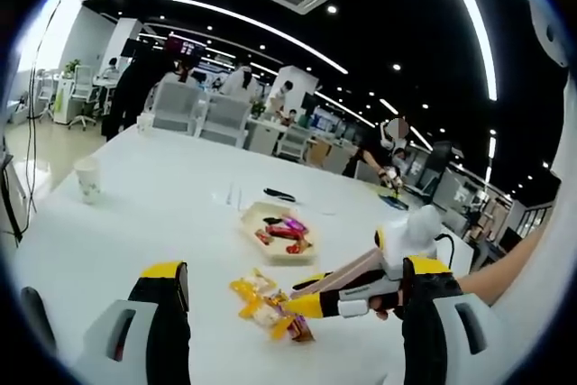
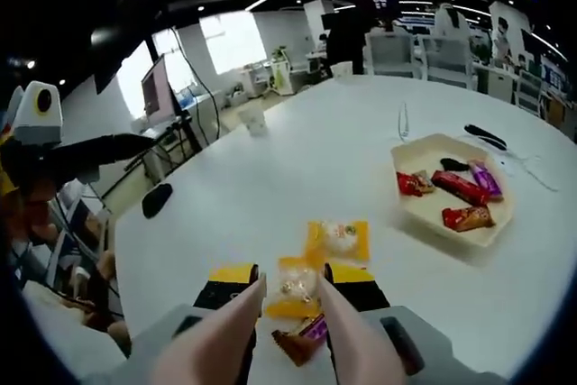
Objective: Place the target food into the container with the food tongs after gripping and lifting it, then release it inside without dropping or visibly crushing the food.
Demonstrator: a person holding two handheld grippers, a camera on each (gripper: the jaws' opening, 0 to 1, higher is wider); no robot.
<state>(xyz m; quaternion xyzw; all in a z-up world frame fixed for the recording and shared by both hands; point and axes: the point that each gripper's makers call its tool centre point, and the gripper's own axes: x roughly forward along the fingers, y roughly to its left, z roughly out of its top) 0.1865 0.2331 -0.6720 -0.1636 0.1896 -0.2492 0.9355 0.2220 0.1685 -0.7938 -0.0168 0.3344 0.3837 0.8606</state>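
On the white table lies a small pile of snack packets, mostly yellow. My right gripper is shut on pale pink food tongs, and in the left gripper view it comes in from the right. The tong tips stand on either side of a yellow packet; I cannot tell whether they pinch it. Another yellow packet lies just beyond, and a brown-and-purple one lies nearer. A beige tray holds several red and purple snacks. My left gripper is open, with its jaws wide apart above the pile.
A paper cup stands at the table's far left. A black tool lies behind the tray, and a black mouse sits near the table's edge. Chairs and people are at the back.
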